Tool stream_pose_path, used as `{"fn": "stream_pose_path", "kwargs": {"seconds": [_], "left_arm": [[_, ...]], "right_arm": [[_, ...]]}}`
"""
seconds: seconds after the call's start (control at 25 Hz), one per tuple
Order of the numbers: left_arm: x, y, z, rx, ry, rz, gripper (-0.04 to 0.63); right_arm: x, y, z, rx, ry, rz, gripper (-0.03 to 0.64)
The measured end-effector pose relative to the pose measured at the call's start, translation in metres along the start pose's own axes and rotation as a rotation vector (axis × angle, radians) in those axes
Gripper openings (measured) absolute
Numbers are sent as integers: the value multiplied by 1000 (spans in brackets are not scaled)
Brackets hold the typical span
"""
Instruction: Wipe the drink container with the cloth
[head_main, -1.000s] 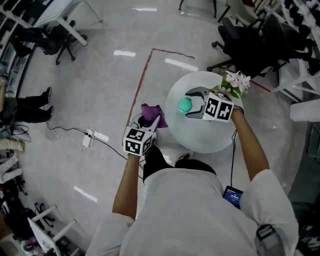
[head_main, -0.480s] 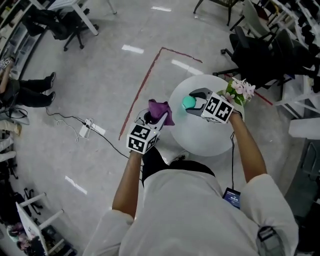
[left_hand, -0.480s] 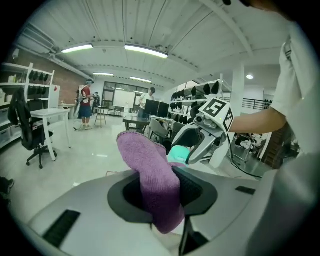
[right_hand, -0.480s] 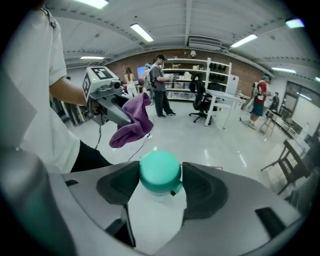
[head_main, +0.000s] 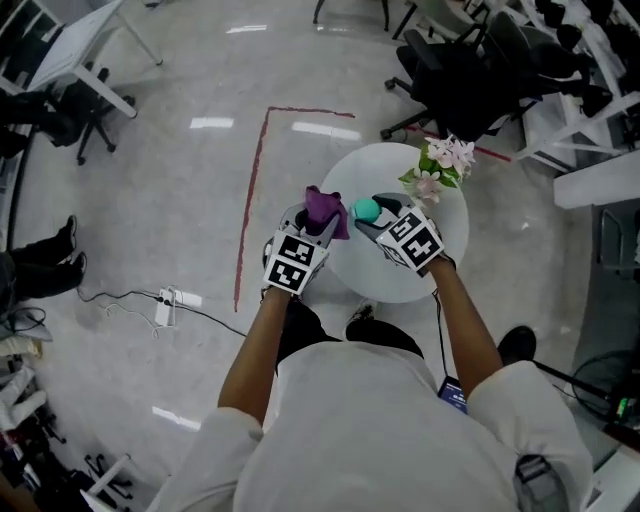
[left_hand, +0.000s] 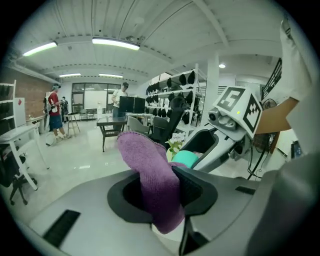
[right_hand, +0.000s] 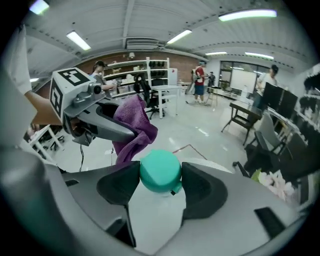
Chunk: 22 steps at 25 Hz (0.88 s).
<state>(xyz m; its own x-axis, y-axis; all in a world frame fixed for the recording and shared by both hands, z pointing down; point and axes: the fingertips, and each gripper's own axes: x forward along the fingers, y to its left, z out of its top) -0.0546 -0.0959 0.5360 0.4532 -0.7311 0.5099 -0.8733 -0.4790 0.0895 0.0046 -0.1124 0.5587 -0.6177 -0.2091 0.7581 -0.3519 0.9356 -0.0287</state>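
The drink container shows mainly as its round teal lid (right_hand: 160, 171), also seen from above over the round white table (head_main: 405, 275). My right gripper (right_hand: 160, 176) is shut on that lid (head_main: 366, 209), with a pad pressing on each side. The purple cloth (left_hand: 150, 180) hangs between the jaws of my left gripper (left_hand: 162, 192), which is shut on it. In the head view the cloth (head_main: 323, 208) is just left of the lid, almost touching it. From the right gripper view the cloth (right_hand: 132, 127) hangs right behind the lid. The container's body is hidden.
A pink and white flower bunch (head_main: 440, 165) stands at the table's far right edge. Black office chairs (head_main: 455, 70) are behind the table. A red tape line (head_main: 250, 190) runs over the glossy floor at left, near a power strip with cable (head_main: 165, 300).
The right gripper's jaws have closed from open around the teal lid to pressing on it. The left gripper has carried the cloth up and right, next to the lid.
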Motion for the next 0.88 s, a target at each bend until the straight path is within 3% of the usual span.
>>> {"fn": "stream_pose_path", "kwargs": {"seconds": [0.2, 0.36, 0.52, 0.88], "left_arm": [[33, 3, 11, 32, -10, -138, 129], [58, -9, 19, 104, -15, -264, 127], [73, -13, 11, 127, -2, -348, 127], [126, 4, -36, 76, 62, -434, 127]], "right_arm": [[-4, -13, -7, 210, 10, -144, 271], [-8, -19, -9, 299, 23, -222, 271], [-10, -22, -14, 391, 23, -273, 271], [-7, -33, -16, 534, -1, -372, 272]]}}
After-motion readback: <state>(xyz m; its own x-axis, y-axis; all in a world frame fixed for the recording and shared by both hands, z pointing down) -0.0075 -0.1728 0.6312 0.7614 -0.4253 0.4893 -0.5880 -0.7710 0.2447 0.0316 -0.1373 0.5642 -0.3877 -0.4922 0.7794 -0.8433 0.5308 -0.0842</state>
